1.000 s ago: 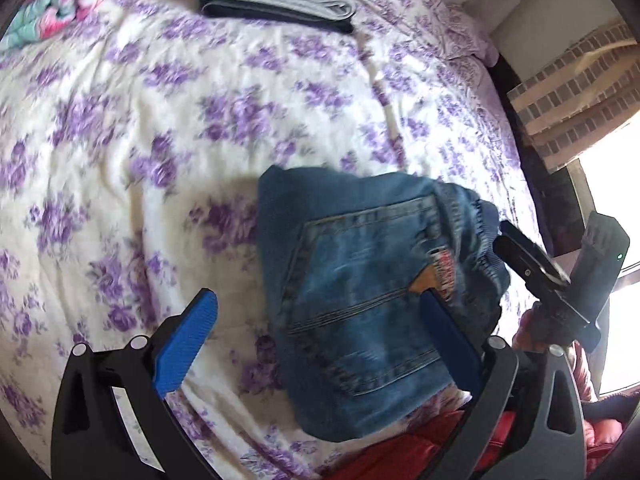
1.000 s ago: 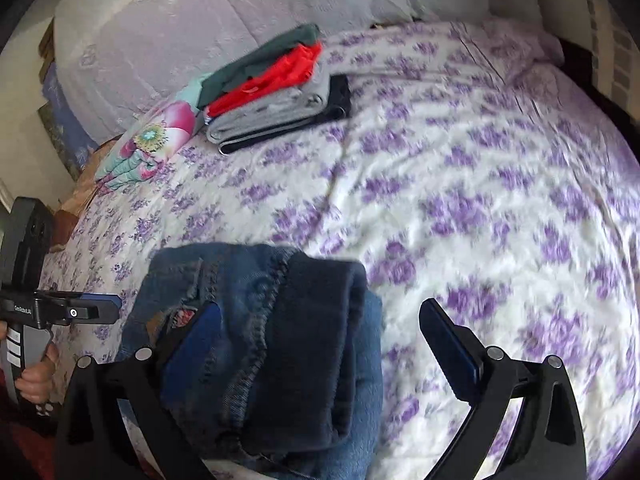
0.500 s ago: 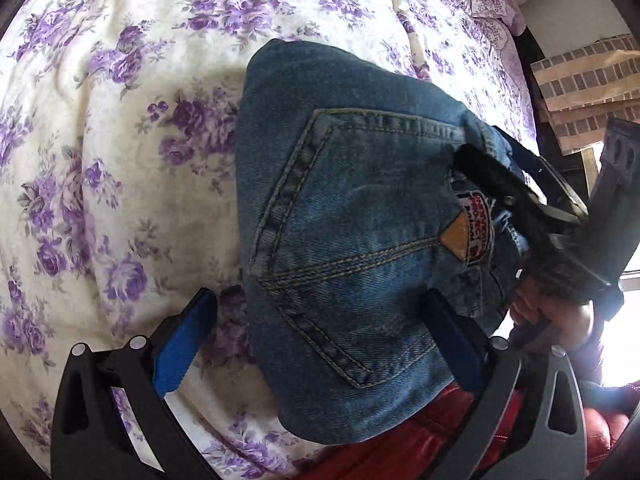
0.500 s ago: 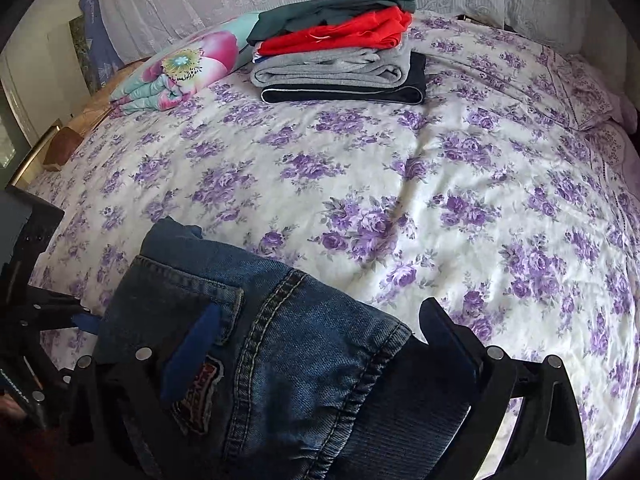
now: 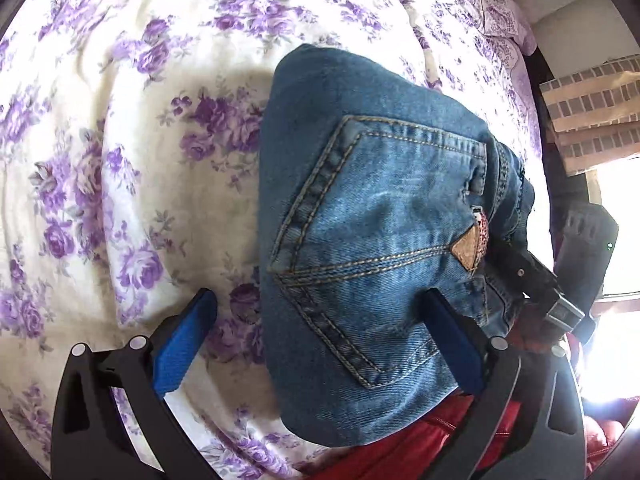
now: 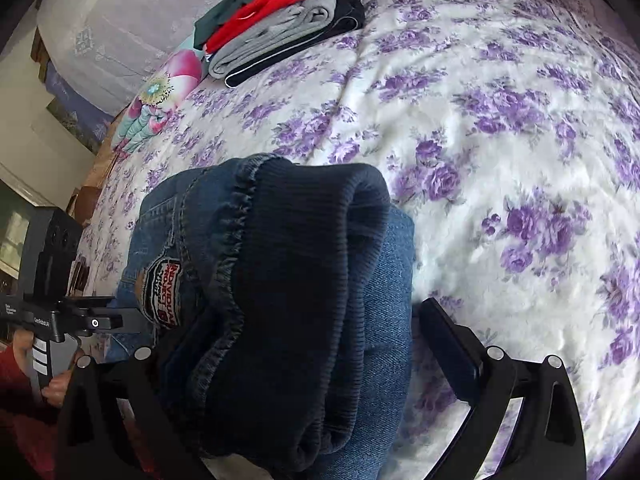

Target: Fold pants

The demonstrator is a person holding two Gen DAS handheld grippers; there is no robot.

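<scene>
Folded blue jeans (image 5: pixel 372 240) lie near the bed's front edge, back pocket up, with a dark ribbed waistband (image 6: pixel 296 280) at one end. My left gripper (image 5: pixel 320 344) is open; its right finger lies over the denim and its left finger over the sheet. My right gripper (image 6: pixel 304 344) is open and straddles the waistband end, which hides its left finger. Each gripper shows in the other's view: the right gripper (image 5: pixel 528 276) at the jeans' waistband side, the left gripper (image 6: pixel 96 322) at the pocket side, held by a hand (image 6: pixel 24 352).
The purple-flowered bedspread (image 6: pixel 500 128) stretches far and right. A stack of folded clothes (image 6: pixel 280 28) and a flowered pillow (image 6: pixel 168 88) sit at the far side. A red garment (image 5: pixel 420 448) lies under the jeans' near edge. A bright window (image 5: pixel 616 232) is at the right.
The right wrist view has tilted and the waistband now fills more of the space between the right jaws, covering the left pad. The left gripper stays over the pocket side.
</scene>
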